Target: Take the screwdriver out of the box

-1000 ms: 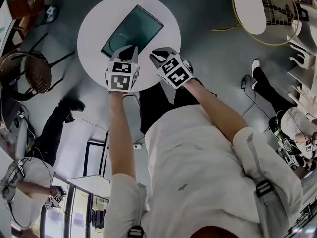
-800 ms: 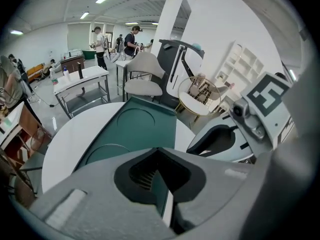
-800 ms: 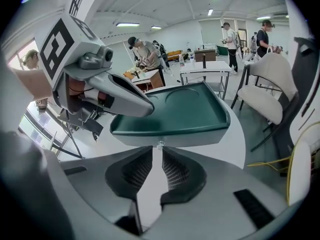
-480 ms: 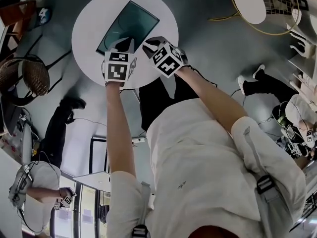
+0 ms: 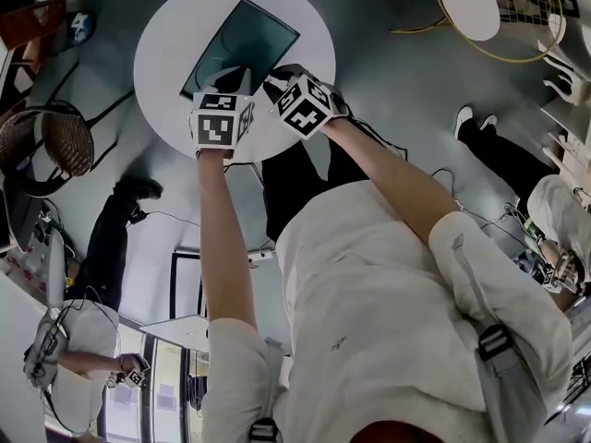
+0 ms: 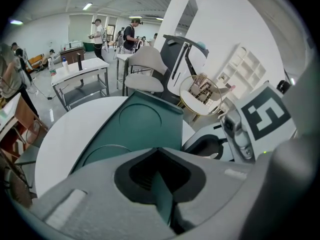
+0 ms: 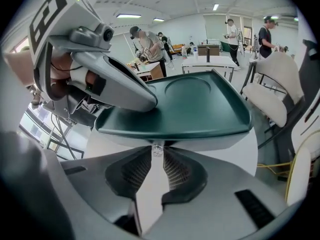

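Observation:
A dark green box (image 5: 242, 49) lies on the round white table (image 5: 166, 63) with its lid down, so no screwdriver shows. My left gripper (image 5: 233, 79) hangs over the box's near edge (image 6: 145, 124), and its jaws (image 6: 159, 150) meet at the tips. My right gripper (image 5: 273, 74) is beside it at the same edge. Its jaws (image 7: 154, 151) have just been opening and stand slightly apart. A small shiny tab (image 7: 154, 148) on the front of the box (image 7: 200, 104) sits between the fingertips. The left gripper's finger (image 7: 117, 86) rests over the lid's left side.
A wicker chair (image 5: 55, 137) stands left of the table, and a second round table (image 5: 466, 3) with a wire chair is at the far right. A person's legs and shoes (image 5: 476, 123) are at the right. More people, desks and chairs (image 6: 145, 69) are beyond.
Both grippers have moved down and forward onto the box's near edge and stand closer together. The right jaws show a slightly wider gap.

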